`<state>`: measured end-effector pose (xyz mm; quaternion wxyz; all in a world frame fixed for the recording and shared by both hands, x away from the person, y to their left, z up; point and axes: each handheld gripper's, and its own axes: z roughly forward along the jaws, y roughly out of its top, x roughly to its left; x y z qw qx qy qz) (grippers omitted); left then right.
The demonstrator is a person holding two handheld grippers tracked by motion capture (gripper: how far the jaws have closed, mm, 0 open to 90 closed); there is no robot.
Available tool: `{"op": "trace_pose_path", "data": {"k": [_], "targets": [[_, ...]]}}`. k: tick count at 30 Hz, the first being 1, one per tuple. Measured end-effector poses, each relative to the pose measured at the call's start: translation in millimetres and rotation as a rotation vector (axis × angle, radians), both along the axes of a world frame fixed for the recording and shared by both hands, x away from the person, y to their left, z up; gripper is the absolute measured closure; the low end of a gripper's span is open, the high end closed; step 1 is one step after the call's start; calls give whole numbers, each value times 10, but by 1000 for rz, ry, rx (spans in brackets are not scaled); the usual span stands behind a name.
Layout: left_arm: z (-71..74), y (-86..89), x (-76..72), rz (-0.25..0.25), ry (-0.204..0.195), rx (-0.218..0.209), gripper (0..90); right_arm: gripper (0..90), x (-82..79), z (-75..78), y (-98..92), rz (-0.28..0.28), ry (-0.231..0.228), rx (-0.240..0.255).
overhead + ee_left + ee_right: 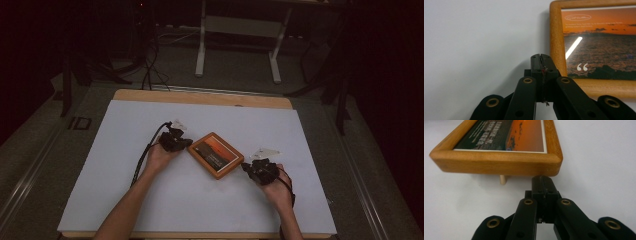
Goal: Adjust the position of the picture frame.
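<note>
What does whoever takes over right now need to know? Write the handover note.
Left gripper: jaws shut, empty, tip beside the left edge of the picture frame.
Right gripper: jaws shut, empty, tip at the frame's near right corner, just under its edge.
The wooden frame lies picture-up in the middle of the white table, propped slightly by a small peg under it.
Done: both grippers brought to opposite ends of the frame.
Left: nothing is gripped or lifted yet; probably the frame still has to be taken hold of and moved or stood up.
</note>
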<state>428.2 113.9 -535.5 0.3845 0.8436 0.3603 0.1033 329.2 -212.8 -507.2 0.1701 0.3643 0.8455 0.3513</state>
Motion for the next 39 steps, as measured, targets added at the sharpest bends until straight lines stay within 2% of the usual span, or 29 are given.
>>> {"op": "trace_pose_path", "data": {"k": [4, 9, 12, 14, 17, 20, 23, 27, 30, 34, 36, 39], "targets": [[7, 31, -98, -18, 8, 7, 900, 900, 26, 2, -11, -16, -2, -4], [-34, 109, -289, -27, 21, -42, 900, 900, 102, 16, -15, -34, -6, -24], [-36, 119, -419, -42, 19, -38, 900, 900, 167, 19, -21, -47, -4, -26], [-23, 115, -514, -63, 17, -38, 900, 900, 205, 23, -25, -51, -4, -28], [21, 103, -648, -117, 33, -60, 900, 900, 270, 28, -24, -60, -1, -33], [61, 64, -766, -171, 32, -54, 900, 900, 358, 37, -21, -56, 4, -38], [81, 28, -828, -200, 25, -49, 900, 900, 441, 47, -4, -51, 8, -45], [70, 30, -784, -197, 20, -34, 899, 900, 475, 69, 21, -50, 16, -65], [62, 31, -695, -169, 13, -37, 899, 900, 435, 96, 5, -37, 12, -45], [112, 18, -550, -135, -1, -52, 899, 900, 322, 111, -23, -23, 19, -19], [140, 8, -469, -134, -3, -70, 899, 900, 246, 101, -43, -17, 26, -3], [160, -28, -348, -117, -4, -65, 899, 900, 130, 81, -60, 0, 36, -4]]}}
